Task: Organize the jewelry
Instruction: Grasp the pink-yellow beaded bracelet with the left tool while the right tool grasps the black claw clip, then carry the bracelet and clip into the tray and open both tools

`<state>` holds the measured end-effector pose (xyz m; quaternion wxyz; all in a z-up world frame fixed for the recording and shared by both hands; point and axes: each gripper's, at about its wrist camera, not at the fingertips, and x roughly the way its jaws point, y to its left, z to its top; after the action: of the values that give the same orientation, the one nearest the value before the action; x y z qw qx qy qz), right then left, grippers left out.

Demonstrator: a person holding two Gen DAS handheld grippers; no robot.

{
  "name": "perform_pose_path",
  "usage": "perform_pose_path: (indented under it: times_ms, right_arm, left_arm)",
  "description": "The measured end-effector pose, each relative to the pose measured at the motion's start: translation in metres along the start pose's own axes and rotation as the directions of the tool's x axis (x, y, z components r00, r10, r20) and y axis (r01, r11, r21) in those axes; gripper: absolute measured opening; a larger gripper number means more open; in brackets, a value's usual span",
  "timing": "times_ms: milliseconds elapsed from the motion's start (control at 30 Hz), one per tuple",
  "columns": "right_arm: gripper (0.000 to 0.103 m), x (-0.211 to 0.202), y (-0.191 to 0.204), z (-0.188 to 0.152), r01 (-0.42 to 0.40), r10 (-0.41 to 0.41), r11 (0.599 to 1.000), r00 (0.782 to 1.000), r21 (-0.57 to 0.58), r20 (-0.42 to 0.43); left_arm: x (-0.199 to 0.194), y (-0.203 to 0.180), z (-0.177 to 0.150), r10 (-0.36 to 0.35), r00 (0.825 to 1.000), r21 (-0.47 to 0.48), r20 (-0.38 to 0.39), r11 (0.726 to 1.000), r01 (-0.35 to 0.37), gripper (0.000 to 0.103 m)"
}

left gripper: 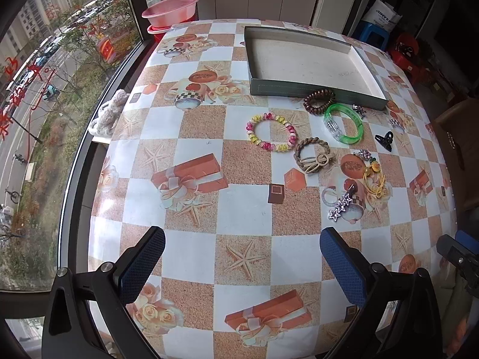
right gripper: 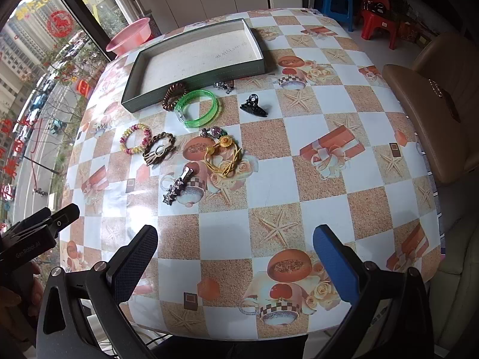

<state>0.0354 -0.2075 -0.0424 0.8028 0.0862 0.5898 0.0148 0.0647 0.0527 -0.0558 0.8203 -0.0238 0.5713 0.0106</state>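
Observation:
An empty grey-green tray (left gripper: 314, 88) (right gripper: 191, 74) lies at the table's far side. In front of it lie a brown spiral hair tie (left gripper: 319, 101) (right gripper: 175, 95), a green bangle (left gripper: 344, 122) (right gripper: 199, 109), a pink-yellow bracelet (left gripper: 271, 131) (right gripper: 134, 139), a braided brown ring (left gripper: 312, 155) (right gripper: 159, 148), a black claw clip (left gripper: 384, 140) (right gripper: 254, 106), a yellow flower piece (left gripper: 374, 181) (right gripper: 223, 157) and a star clip (left gripper: 339, 206) (right gripper: 176, 190). My left gripper (left gripper: 242, 257) and right gripper (right gripper: 235, 254) both hover open near the table's front, well short of the jewelry.
A pink basin (left gripper: 170, 7) (right gripper: 128, 36) stands beyond the table's far left corner beside a window. A tan chair (right gripper: 431, 101) is at the right edge. Blue (right gripper: 335, 0) and red (right gripper: 375, 16) stools stand behind. The table (left gripper: 245, 203) wears a checkered printed cloth.

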Motion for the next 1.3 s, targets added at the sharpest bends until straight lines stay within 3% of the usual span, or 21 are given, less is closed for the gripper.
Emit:
perform_pose_path:
  times_ms: [467, 633, 700, 800, 833, 900, 1033, 1133, 1233, 1267, 1300]
  right_arm:
    - [0.103, 0.079, -0.021, 0.076, 0.030, -0.033, 0.998, 0.998, -0.063, -0.045]
    - [0.103, 0.108, -0.029, 0.108, 0.038, -0.043, 0.996, 0.997, -0.077, -0.062]
    - [0.103, 0.114, -0.028, 0.119, 0.041, -0.046, 0.994, 0.997, -0.097, -0.058]
    - [0.101, 0.124, -0.024, 0.133, 0.034, -0.042, 0.991, 0.997, -0.130, -0.058]
    - [0.098, 0.128, -0.023, 0.136, 0.028, -0.037, 0.990, 0.998, -0.140, -0.060]
    - [0.089, 0.135, -0.018, 0.142, 0.028, -0.039, 0.987, 0.997, -0.160, -0.066]
    - [0.072, 0.152, -0.012, 0.152, 0.009, -0.026, 0.984, 0.995, -0.177, -0.091]
    - [0.060, 0.156, -0.006, 0.158, 0.023, -0.040, 0.978, 0.996, -0.208, -0.078]
    - [0.039, 0.158, 0.003, 0.160, 0.043, -0.063, 0.968, 0.996, -0.246, -0.071]
    - [0.029, 0.159, 0.005, 0.161, 0.044, -0.064, 0.967, 0.996, -0.252, -0.069]
    - [0.027, 0.159, 0.006, 0.162, 0.039, -0.059, 0.967, 0.996, -0.250, -0.071]
  left_arm:
    - [0.085, -0.003, 0.069, 0.008, 1.000, -0.066, 0.001, 0.998, -0.008, 0.103]
    - [0.114, -0.004, 0.086, 0.024, 0.999, -0.107, -0.048, 0.994, -0.029, 0.101]
    - [0.120, -0.007, 0.091, 0.030, 0.998, -0.100, -0.050, 0.994, -0.035, 0.092]
    - [0.129, -0.015, 0.099, 0.042, 0.998, -0.077, -0.054, 0.996, -0.046, 0.092]
    - [0.130, -0.017, 0.100, 0.045, 0.998, -0.071, -0.053, 0.996, -0.049, 0.092]
    - [0.136, -0.021, 0.103, 0.051, 0.997, -0.060, -0.062, 0.997, -0.055, 0.081]
    - [0.140, -0.028, 0.104, 0.056, 0.997, -0.039, -0.053, 0.998, -0.059, 0.081]
    - [0.139, -0.032, 0.104, 0.042, 0.998, -0.021, -0.044, 0.999, -0.043, 0.072]
    - [0.137, -0.037, 0.102, 0.032, 0.999, 0.008, -0.032, 0.999, -0.032, 0.053]
    - [0.136, -0.040, 0.103, 0.031, 0.999, 0.020, -0.029, 0.999, -0.030, 0.041]
    - [0.136, -0.042, 0.103, 0.027, 0.999, 0.031, -0.029, 0.999, -0.026, 0.028]
